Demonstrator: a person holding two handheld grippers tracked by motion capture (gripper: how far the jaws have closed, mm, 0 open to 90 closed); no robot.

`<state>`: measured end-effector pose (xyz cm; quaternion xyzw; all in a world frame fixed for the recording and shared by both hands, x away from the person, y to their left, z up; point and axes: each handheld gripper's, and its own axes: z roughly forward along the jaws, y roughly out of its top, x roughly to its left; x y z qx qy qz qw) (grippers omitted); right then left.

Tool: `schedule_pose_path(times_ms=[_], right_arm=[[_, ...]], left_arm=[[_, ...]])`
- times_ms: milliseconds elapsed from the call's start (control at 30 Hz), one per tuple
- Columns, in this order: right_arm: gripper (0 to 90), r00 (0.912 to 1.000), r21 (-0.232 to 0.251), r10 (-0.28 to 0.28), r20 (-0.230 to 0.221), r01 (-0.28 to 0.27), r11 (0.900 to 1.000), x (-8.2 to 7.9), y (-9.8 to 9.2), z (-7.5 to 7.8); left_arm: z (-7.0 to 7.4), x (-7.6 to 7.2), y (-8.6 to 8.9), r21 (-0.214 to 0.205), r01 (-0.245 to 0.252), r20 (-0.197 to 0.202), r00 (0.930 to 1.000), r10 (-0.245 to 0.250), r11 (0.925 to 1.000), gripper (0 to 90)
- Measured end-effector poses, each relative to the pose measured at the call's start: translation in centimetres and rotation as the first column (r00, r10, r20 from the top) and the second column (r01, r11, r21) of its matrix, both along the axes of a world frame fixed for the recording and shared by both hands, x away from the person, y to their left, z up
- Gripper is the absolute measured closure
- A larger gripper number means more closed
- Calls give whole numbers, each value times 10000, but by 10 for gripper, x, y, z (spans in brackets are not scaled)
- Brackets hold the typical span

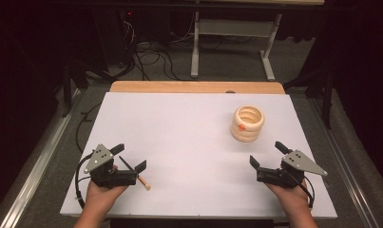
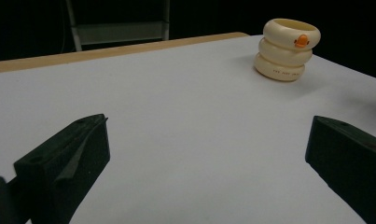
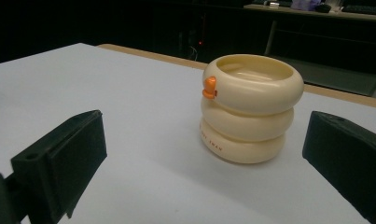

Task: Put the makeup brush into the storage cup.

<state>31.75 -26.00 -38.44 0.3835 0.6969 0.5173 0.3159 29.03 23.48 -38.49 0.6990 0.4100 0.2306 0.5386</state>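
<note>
The white tabletop (image 1: 179, 137) is wide and mostly bare. A strip of wood (image 1: 197, 87) shows along its far edge, and dark floor lies past the other edges. There is lots of open room in the middle.

The left claw (image 1: 130, 157) sits near the front left corner, held by the person's left hand (image 1: 101, 194). Its two black jaws are spread wide apart and hold nothing. A thin dark stick with a pale tip (image 1: 134, 173) lies on the tabletop just beside this claw, slanting toward the front edge. It is hard to tell if the claw touches it.

The right claw (image 1: 267, 154) is near the front right, held by the right hand (image 1: 291, 197). Its jaws are also wide apart and empty. It points at the ring stack.

The cream ring stack (image 1: 247, 123) stands upright on the far right part of the tabletop, well apart from both claws. It is three fat rings piled one on another, and the top is open like a cup. A small orange bump (image 3: 209, 87) sticks out of the top ring's side, on the side facing the person. Tiny letters (image 3: 214, 145) run along the bottom ring, too small to read.
</note>
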Motion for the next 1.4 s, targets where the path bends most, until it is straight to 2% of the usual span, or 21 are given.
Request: schedule_pose_path(times_ms=[1400], right_arm=[[9, 9999, -180, 48, 108, -46, 9998, -1, 1, 0]], left_arm=[[0, 1, 1, 92, -192, -58, 9998, 193, 9998, 5]])
